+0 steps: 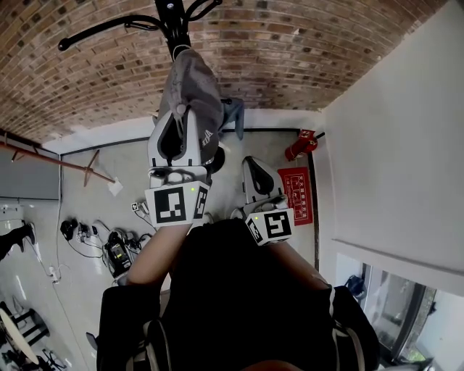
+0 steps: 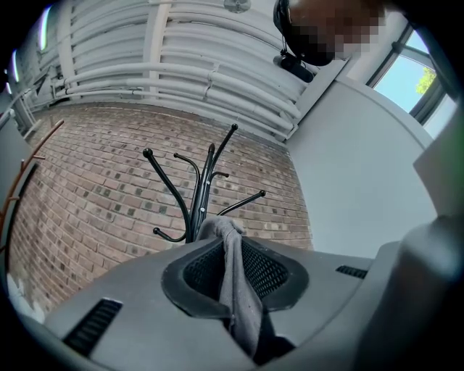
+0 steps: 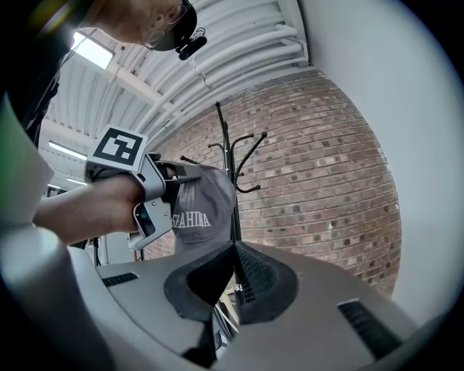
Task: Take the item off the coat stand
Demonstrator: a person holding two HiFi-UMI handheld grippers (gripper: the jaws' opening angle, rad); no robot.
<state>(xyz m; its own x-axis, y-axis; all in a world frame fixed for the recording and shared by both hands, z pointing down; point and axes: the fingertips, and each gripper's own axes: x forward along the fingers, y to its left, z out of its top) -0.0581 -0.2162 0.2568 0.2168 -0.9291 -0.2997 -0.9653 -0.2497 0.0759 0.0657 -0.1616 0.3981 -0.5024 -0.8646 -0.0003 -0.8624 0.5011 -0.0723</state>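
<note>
A grey cap (image 1: pixel 192 83) with white lettering hangs against the pole of the black coat stand (image 1: pixel 174 22). My left gripper (image 1: pixel 185 116) reaches up to it and is shut on a fold of the cap's fabric (image 2: pixel 238 290). That fold runs down between the two pads in the left gripper view. Behind it rise the stand's curved hooks (image 2: pixel 199 192). I cannot tell whether the cap still sits on a hook. My right gripper (image 1: pixel 251 163) is lower and to the right, shut with nothing in it. Its view shows the cap (image 3: pixel 197 210), the left gripper (image 3: pixel 148 199) and the pole (image 3: pixel 226 156).
A brick wall (image 1: pixel 304 51) stands behind the stand and a white wall (image 1: pixel 399 145) closes the right side. A red fire extinguisher (image 1: pixel 301 145) and a red sign (image 1: pixel 296 192) are at the wall's foot. Cables and gear (image 1: pixel 109 246) lie on the floor to the left.
</note>
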